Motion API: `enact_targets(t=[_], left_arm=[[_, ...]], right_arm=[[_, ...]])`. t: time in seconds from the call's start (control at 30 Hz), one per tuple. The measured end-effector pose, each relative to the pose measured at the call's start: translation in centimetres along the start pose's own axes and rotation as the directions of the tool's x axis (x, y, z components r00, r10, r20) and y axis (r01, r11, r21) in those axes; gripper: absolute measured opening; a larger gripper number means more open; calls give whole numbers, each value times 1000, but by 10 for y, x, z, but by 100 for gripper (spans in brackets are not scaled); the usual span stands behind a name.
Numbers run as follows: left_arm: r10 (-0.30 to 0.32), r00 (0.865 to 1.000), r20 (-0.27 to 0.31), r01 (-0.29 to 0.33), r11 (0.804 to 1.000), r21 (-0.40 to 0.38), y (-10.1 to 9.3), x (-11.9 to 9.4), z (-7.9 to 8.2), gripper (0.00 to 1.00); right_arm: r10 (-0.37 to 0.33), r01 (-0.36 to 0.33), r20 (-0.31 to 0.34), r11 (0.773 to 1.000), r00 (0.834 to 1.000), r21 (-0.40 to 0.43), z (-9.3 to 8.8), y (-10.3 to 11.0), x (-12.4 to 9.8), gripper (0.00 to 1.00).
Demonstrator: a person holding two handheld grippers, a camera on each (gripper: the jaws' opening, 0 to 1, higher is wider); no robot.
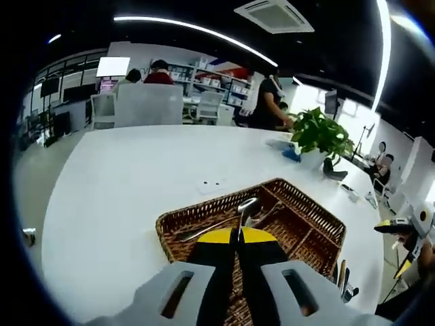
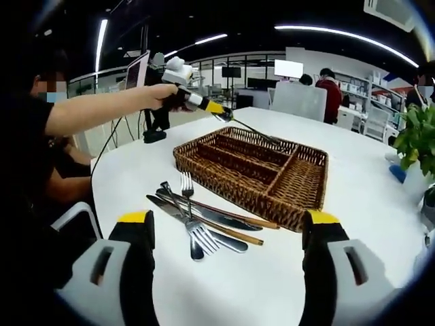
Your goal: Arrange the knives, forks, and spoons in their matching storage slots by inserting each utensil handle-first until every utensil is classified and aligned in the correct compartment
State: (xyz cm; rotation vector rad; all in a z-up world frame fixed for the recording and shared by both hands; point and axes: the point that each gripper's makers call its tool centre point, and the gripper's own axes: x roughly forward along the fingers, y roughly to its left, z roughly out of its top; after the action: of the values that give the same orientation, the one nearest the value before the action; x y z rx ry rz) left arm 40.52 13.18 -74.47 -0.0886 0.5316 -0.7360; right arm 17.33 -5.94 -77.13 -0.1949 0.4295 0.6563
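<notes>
Both grippers were in play. Seen in the right gripper view, the left gripper [image 2: 219, 110] reached from a person's hand [image 2: 158, 95] out over the wicker tray [image 2: 224, 182], its yellow-tipped jaws pressed together on the handle of a spoon [image 2: 257, 133] whose far end dipped into a compartment at the tray's back side. In the left gripper view the same jaws stood closed on that handle, and the spoon's bowl [image 1: 247, 204] shone just beyond the tips, over the tray [image 1: 178, 222].

That tray was a brown woven basket split by wicker walls into several long slots and a shorter one at one end. A long silver utensil [image 1: 207, 229] lay in the slot under the left gripper; whether it rested flat I could not tell. The other slots looked bare in the right gripper view.

On the white table [image 2: 353, 183], just beside the tray's near wall, lay a loose heap of cutlery: two forks [image 2: 193, 219] crossing over several knives [image 2: 204, 216], one with a brown handle. They overlapped and touched each other.

Lower down in its own view, the right gripper [image 2: 228, 234] had its jaws spread wide, one on each side of the heap, holding nothing.

A potted plant [image 1: 319, 136] stood farther along the table.
</notes>
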Motion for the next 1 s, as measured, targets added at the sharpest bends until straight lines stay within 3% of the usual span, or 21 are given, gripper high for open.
enact_targets(t=[0.4, 0.57, 0.63, 0.77, 0.87, 1.0], left_arm=[[10, 999, -49, -12, 999, -31, 15, 25, -5, 0], [43, 993, -106, -45, 999, -23, 26, 33, -14, 1], [41, 994, -106, -47, 997, -62, 30, 35, -13, 1], [59, 990, -132, -69, 995, -68, 40, 38, -14, 1], [50, 984, -169, -71, 990, -119, 42, 42, -23, 2], [87, 978, -191, -115, 984, -137, 54, 46, -30, 4]], right_arm=[[-20, 20, -3, 1000, 1000, 16, -5, -8, -5, 91], [-20, 20, -8, 1000, 1000, 19, -7, -9, -5, 91], [-23, 23, -8, 999, 1000, 24, -9, -12, -6, 91], [-27, 27, -16, 999, 1000, 34, -13, -15, -6, 90], [-27, 27, -17, 999, 999, 29, -13, -15, -7, 90], [-29, 29, -15, 999, 999, 40, -15, -19, -7, 89]])
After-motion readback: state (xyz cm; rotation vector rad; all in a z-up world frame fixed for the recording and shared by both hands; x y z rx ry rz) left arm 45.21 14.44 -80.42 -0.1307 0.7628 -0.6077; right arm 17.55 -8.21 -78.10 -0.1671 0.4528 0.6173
